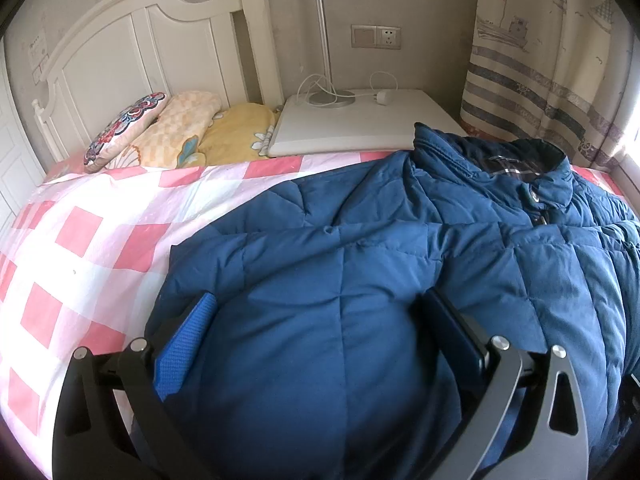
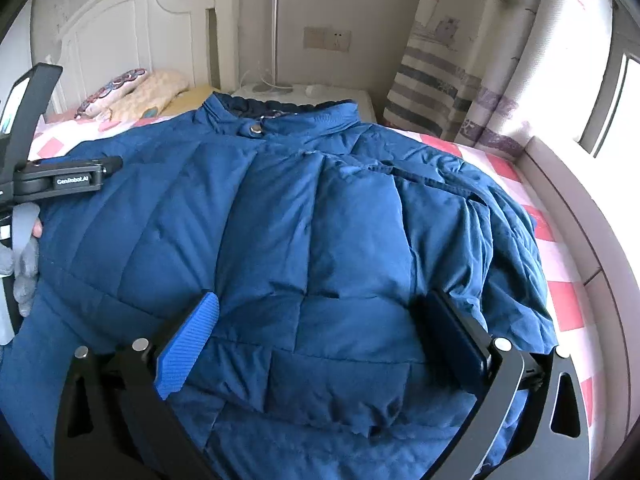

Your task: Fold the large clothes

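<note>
The left tongs (image 1: 316,320) are seen spread wide over the near part of a blue padded jacket (image 1: 400,264), with nothing pinched between the fingers; whether the pads touch the fabric cannot be told. The right tongs (image 2: 320,324) are likewise held wide apart above the jacket (image 2: 304,220), one blue pad (image 2: 188,344) to one side and a dark pad (image 2: 456,336) to the other. In the right wrist view, the body of the left tool (image 2: 60,176) is seen at the jacket's left side.

The jacket is laid front up on a bed (image 1: 80,240) covered by a pink and white checked sheet, nearer the window-side edge, its collar (image 2: 280,116) turned toward the far edge. Pillows (image 1: 160,128) are piled at the head corner, against a white headboard (image 1: 132,48). Beyond the far edge, a white nightstand (image 1: 360,124) is seen carrying a lamp (image 1: 326,40), with a striped curtain (image 1: 540,72) beside it.
</note>
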